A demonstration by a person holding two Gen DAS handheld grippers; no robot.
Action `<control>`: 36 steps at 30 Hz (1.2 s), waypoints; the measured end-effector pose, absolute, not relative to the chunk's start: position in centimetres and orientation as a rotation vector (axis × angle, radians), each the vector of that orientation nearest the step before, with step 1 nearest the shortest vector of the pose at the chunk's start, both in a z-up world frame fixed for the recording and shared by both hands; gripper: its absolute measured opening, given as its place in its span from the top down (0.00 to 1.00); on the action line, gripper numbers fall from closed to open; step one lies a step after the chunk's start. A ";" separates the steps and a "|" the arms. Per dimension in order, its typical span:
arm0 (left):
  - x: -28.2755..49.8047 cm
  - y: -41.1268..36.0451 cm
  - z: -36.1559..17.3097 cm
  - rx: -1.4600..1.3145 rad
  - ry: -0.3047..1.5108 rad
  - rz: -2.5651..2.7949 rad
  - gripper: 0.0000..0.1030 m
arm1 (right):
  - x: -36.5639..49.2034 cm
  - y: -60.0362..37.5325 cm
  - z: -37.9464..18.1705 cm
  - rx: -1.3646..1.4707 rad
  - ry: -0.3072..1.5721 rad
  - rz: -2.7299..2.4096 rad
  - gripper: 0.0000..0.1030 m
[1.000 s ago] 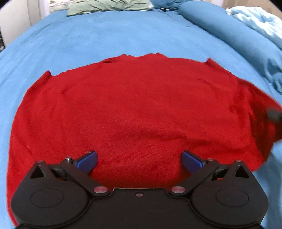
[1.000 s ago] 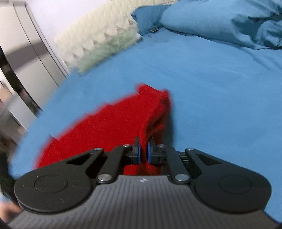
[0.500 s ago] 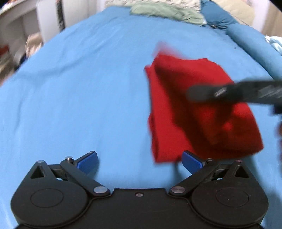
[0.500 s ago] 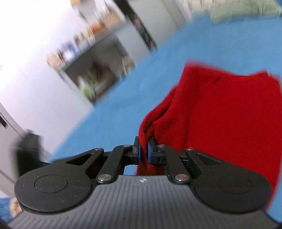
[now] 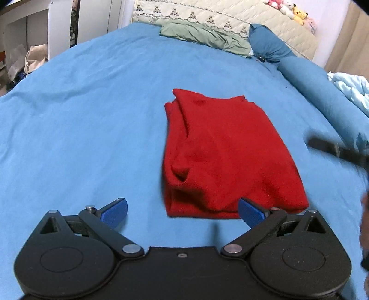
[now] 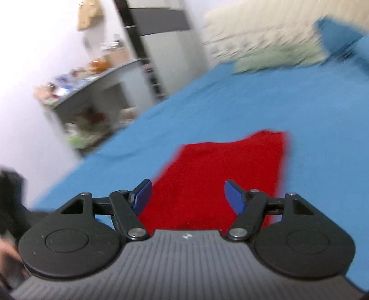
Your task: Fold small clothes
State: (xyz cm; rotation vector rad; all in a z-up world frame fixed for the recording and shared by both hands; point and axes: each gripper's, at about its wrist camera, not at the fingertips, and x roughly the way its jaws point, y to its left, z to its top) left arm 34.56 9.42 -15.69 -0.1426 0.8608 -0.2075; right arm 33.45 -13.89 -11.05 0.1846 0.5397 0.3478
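A red knit garment [image 5: 228, 157] lies folded in a narrow stack on the blue bed sheet [image 5: 80, 129]. My left gripper [image 5: 183, 211] hangs open just short of the garment's near edge, nothing between its blue pads. In the blurred right wrist view the same red garment [image 6: 221, 175] lies ahead of my right gripper [image 6: 188, 196], whose jaws are opening; the cloth lies below them and the pads do not press it. A dark blurred bar [image 5: 336, 150] at the right edge of the left wrist view is part of the right gripper.
A crumpled green garment [image 5: 203, 37] lies at the head of the bed by a cream quilted headboard [image 5: 230, 20]. A blue bolster [image 5: 306, 76] and pale blue quilt [image 5: 352, 85] run along the right side. White shelving [image 5: 25, 39] and a cluttered shelf unit [image 6: 92, 97] stand past the bed's left edge.
The wide spread red garment has been folded over into a narrow stack. My right gripper, shut on a red edge before, has let it go and opened. The left gripper shifted left and stayed open.
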 end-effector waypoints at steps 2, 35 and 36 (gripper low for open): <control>34.7 9.4 -16.0 -0.151 0.864 -0.193 0.00 | 31.3 -14.4 -12.7 0.105 0.547 0.252 0.17; 35.9 10.5 -17.1 -0.190 0.846 -0.122 0.01 | 29.3 -16.7 -18.0 0.118 0.523 -0.066 0.26; 36.0 10.4 -17.7 -0.169 0.864 -0.116 0.02 | 29.4 -16.8 -18.2 0.102 0.544 -0.060 0.26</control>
